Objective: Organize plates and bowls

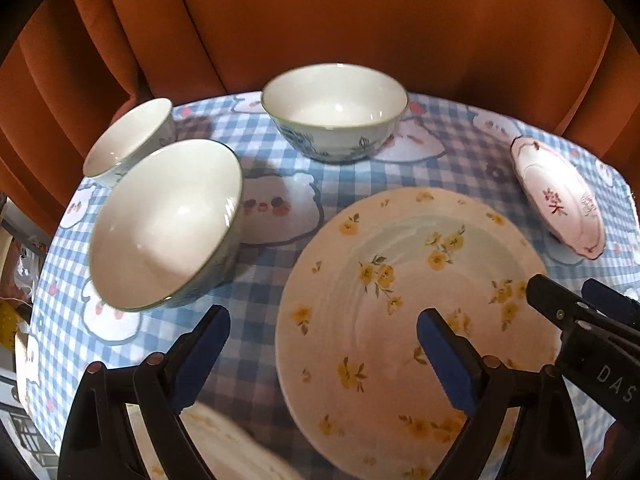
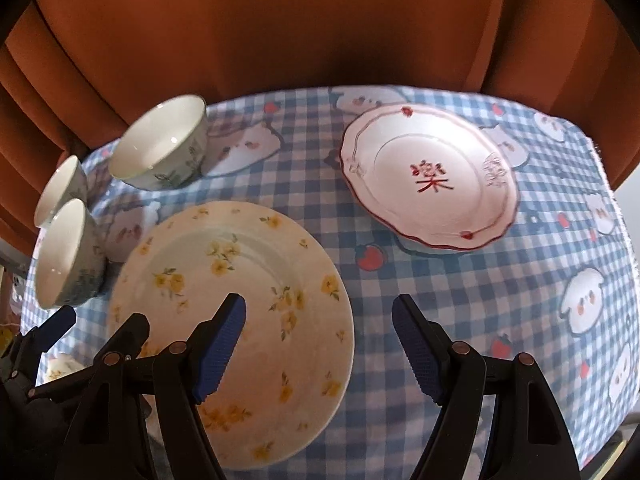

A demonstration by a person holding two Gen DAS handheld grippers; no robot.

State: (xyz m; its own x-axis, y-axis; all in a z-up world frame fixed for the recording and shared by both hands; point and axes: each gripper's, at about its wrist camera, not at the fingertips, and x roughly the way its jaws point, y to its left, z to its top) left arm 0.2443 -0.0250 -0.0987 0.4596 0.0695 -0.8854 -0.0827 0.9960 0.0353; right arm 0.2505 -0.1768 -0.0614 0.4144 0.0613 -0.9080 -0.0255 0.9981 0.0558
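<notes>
Both grippers, left [image 1: 322, 334] and right [image 2: 318, 322], hang wide open, holding nothing. Yellow plate [image 2: 240, 320] sits mid-table, red plate [image 2: 430, 178] far right, three bowls [image 1: 336, 110] along the left edge, nothing stacked yet.

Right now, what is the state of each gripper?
Left gripper: open, holding nothing.
Right gripper: open, holding nothing.
</notes>
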